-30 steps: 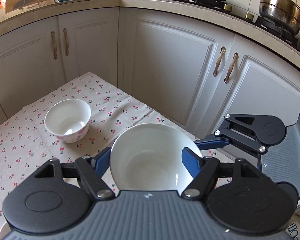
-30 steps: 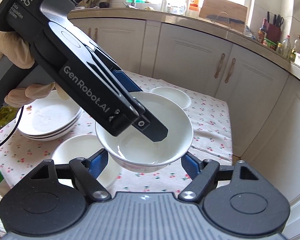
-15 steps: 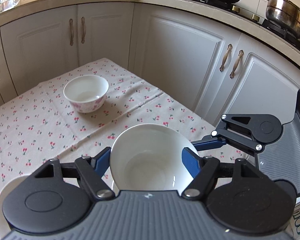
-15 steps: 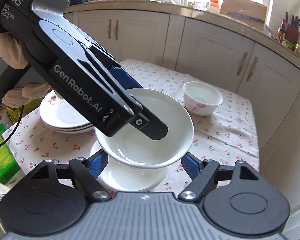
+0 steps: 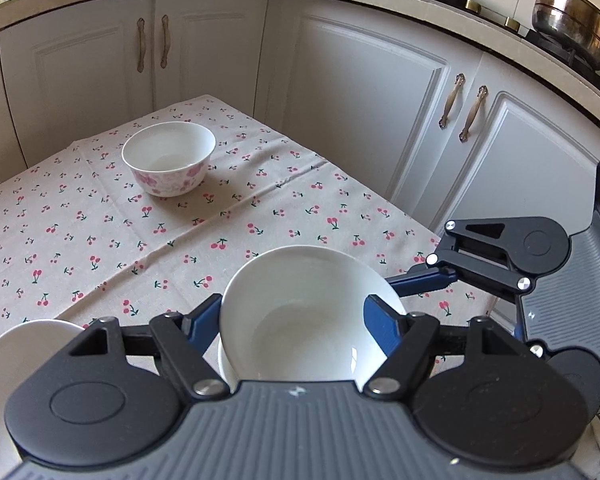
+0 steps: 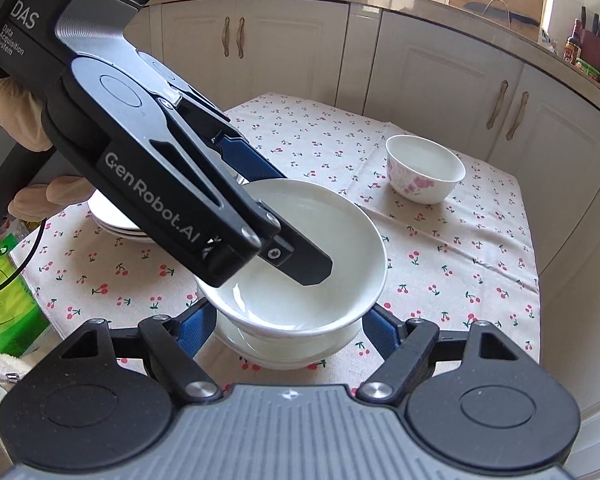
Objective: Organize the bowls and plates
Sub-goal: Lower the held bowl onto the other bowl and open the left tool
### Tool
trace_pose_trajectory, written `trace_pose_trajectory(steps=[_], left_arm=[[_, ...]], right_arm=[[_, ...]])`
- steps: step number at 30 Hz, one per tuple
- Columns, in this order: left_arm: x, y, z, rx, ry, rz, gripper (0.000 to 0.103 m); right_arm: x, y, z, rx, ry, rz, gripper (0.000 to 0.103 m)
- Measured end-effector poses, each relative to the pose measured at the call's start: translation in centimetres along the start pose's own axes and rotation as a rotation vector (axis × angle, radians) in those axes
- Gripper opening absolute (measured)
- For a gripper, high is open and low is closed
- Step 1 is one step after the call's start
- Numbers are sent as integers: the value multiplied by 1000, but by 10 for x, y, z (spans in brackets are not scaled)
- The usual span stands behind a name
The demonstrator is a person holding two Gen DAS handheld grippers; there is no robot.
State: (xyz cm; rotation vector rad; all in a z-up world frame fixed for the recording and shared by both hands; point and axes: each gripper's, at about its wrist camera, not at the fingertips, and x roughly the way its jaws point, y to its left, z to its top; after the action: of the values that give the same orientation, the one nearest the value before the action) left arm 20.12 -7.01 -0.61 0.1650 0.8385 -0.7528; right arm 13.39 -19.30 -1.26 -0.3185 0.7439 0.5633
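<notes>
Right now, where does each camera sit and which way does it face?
Left wrist: on left tool, facing cabinets over white bowl; own blue fingers show.
Right wrist: on right tool, facing left tool gripping that bowl; own fingers, gloved hand show.
Shared: white bowl, floral bowl, cherry tablecloth.

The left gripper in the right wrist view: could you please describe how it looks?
The left gripper has a matte black and grey ribbed body with blue fingers, silver screws, and white lettering reading "GenRobot.AI" and "DAS Data Acquisition System". A thin black cable hangs below it, and a beige glove grips it.
</notes>
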Motion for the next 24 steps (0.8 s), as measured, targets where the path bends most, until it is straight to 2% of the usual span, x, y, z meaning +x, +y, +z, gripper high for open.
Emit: trace_pose_trajectory(steps=[21, 23, 24], left_arm=[[10, 10, -5, -19, 6, -14, 75], [10, 11, -6, -22, 1, -18, 75], [10, 12, -6, -25, 0, -27, 76]], right_arm=[[6, -4, -1, 28, 8, 29, 84], [6, -5, -2, 36, 5, 37, 86], [5, -5, -3, 32, -1, 27, 91]])
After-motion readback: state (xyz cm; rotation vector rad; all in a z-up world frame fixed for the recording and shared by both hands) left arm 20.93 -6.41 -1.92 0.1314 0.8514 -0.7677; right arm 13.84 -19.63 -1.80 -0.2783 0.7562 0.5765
